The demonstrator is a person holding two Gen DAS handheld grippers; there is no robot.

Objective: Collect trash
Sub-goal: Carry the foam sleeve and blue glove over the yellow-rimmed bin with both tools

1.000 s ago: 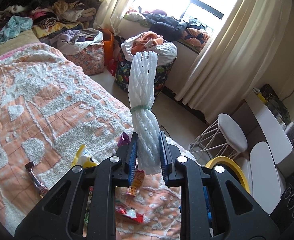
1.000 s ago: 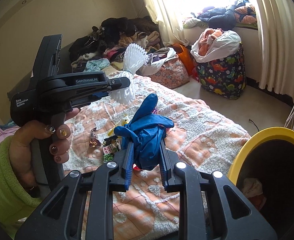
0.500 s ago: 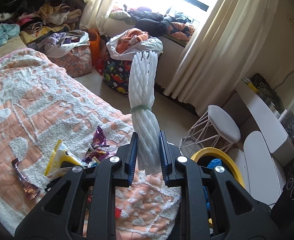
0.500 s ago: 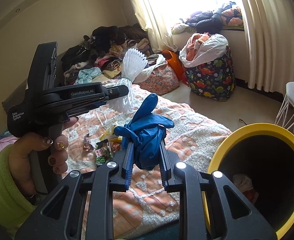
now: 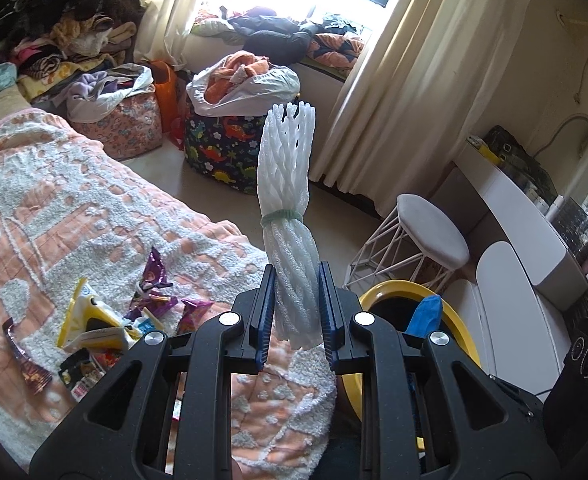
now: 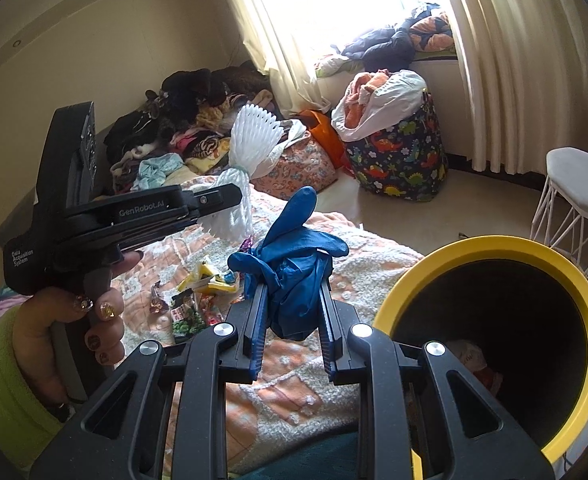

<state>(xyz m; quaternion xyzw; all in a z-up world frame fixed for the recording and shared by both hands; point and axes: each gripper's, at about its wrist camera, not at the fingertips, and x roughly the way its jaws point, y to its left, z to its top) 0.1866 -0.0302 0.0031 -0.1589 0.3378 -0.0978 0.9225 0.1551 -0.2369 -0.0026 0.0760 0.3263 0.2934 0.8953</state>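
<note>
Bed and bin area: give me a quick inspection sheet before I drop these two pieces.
Surface: bedspread, orange and white, rumpled.
Job's things: foam net in left gripper; blue glove in right gripper; yellow bin beside the bed, open, some trash inside.
Clutter: wrappers loose on the bedspread.
Grippers: both shut on their loads, neither over the bin mouth.
Cables: one cord on the floor by the stool.
Surroundings: laundry bags, curtains, clothes piled at the window.

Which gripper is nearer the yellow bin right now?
Right. The right gripper, holding the blue glove, is beside the yellow bin; the left gripper is farther away, over the bed.
</note>
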